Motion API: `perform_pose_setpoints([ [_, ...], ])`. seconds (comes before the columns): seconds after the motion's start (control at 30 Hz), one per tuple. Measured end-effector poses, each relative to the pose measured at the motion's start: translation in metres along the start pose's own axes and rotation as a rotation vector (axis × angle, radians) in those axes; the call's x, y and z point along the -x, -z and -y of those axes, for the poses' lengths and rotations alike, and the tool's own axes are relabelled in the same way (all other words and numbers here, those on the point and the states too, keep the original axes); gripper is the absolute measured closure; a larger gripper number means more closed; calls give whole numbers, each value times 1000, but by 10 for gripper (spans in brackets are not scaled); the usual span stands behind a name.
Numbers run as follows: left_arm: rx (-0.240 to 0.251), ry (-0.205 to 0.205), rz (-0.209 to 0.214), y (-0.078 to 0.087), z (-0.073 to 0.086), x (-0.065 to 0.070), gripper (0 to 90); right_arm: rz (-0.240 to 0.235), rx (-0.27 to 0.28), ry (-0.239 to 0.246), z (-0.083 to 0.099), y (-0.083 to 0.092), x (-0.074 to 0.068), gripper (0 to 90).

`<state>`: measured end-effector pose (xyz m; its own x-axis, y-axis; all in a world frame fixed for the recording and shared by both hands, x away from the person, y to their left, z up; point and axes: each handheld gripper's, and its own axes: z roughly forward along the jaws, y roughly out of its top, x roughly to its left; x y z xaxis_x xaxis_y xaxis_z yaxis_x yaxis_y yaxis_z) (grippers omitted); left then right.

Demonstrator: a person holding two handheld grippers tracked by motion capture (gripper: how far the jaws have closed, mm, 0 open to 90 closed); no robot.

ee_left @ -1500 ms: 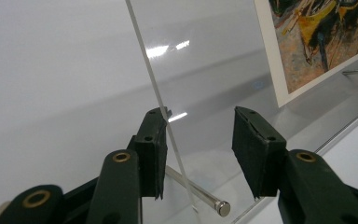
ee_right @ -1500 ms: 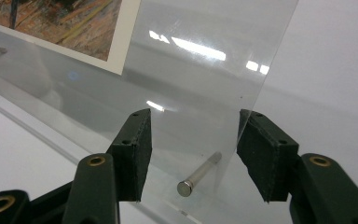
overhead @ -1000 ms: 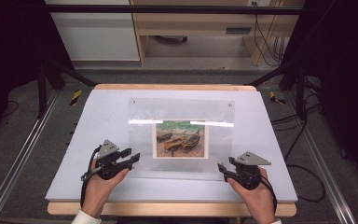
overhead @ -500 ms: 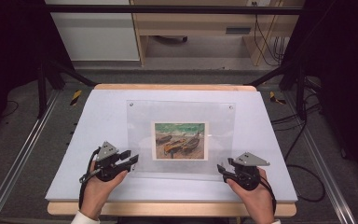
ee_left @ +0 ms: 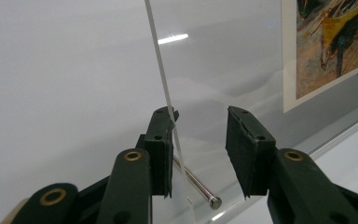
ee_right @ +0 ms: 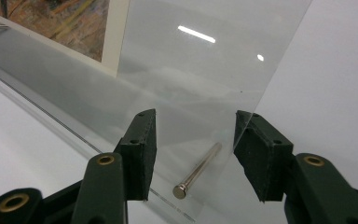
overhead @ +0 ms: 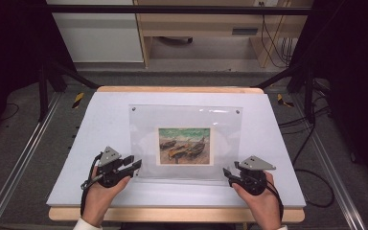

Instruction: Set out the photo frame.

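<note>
Your left hand-held gripper [overhead: 135, 165] has just been closing around the acrylic frame [overhead: 186, 142], not yet pinching; right hand-held gripper [overhead: 226, 172] stays spread astride its corner.

Overhead; two close, perhaps level

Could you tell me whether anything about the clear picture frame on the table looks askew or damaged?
Nothing looks damaged. The clear acrylic frame lies square on the white table, its print centred. The left gripper and right gripper straddle its near corners, jaws apart around the metal pins.
</note>
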<state>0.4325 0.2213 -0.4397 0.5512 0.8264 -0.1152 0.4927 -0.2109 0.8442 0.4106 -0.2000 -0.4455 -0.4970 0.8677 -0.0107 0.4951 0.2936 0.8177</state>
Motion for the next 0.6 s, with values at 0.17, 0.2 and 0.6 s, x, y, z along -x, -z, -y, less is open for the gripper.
perform_pose_setpoints([
  [0.17, -1, -2, 0, 0, 0, 0, 618, -5, 1, -8, 0, 0, 1, 498],
  [0.2, -1, -2, 0, 0, 0, 0, 619, -6, 3, -3, 0, 0, 1, 498],
  [0.6, -3, -5, -8, 1, 2, 2, 625, -12, -2, -2, 1, 0, 1, 499],
])
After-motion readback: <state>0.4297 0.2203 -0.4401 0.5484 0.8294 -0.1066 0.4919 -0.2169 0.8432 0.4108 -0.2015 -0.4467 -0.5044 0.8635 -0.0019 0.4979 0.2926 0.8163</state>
